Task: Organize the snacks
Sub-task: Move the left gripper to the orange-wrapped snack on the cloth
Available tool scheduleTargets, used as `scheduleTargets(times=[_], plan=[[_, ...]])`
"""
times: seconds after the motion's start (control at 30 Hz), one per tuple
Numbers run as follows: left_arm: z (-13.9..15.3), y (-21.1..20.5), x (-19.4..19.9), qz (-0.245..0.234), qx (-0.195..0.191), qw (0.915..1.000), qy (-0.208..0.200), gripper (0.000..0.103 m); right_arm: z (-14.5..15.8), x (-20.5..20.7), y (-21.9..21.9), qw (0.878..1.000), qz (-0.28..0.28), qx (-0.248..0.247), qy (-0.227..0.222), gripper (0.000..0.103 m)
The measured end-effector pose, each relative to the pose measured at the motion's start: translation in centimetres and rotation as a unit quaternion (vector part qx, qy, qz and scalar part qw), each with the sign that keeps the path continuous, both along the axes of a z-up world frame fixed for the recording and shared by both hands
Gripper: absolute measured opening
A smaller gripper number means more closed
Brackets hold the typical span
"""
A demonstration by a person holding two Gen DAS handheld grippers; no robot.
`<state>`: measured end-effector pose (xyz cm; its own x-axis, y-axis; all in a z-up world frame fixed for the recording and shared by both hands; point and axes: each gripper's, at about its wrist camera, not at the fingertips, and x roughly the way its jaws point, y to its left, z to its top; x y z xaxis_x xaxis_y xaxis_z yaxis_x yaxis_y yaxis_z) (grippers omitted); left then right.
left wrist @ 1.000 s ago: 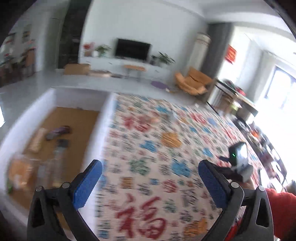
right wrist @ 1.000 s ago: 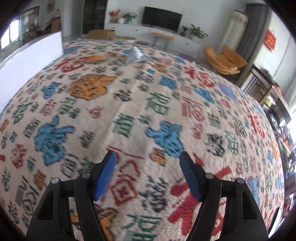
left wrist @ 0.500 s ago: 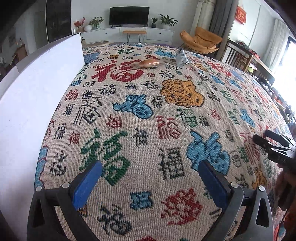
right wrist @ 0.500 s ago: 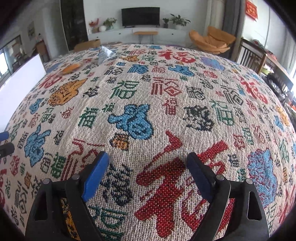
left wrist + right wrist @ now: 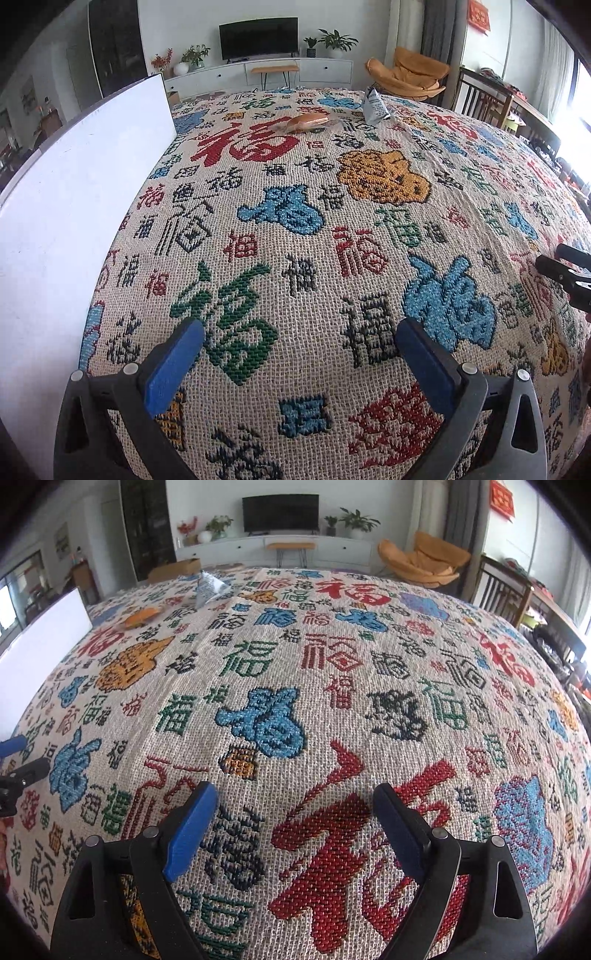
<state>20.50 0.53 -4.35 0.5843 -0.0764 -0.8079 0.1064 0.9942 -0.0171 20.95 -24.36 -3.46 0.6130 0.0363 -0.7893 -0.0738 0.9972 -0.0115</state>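
A white box wall [image 5: 85, 206] borders the patterned cloth [image 5: 306, 229] on the left. The left gripper [image 5: 301, 356] and right gripper [image 5: 295, 821] hang over bare cloth, jaws wide and empty — the right's just opened. Far off lie a wrapped bun [image 5: 308, 122] and, beside it, a silver packet [image 5: 375, 105] — near the cloth's far edge.

A dark television [image 5: 258, 37] is mounted above a white cabinet [image 5: 258, 72] (potted plants [image 5: 334, 38] alongside); an orange chair [image 5: 413, 75] is lit by daylight.
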Motion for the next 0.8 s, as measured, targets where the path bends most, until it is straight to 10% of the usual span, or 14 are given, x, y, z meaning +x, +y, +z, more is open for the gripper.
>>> scheduleTargets(times=[0.57,0.7,0.8], plan=[[0.1,0.0,0.1,-0.008,0.002,1.0,0.004,0.103,0.0,0.0,0.0,1.0,0.0,0.0,0.0,0.089],[1.0,-0.3,4.1,-0.099,0.011,0.992,0.078,0.103,0.0,0.0,0.0,1.0,0.0,0.0,0.0,0.089],[4.1,0.7,8.0,-0.099,0.009,0.9934,0.057,0.103,0.0,0.0,0.0,1.0,0.0,0.0,0.0,0.089]])
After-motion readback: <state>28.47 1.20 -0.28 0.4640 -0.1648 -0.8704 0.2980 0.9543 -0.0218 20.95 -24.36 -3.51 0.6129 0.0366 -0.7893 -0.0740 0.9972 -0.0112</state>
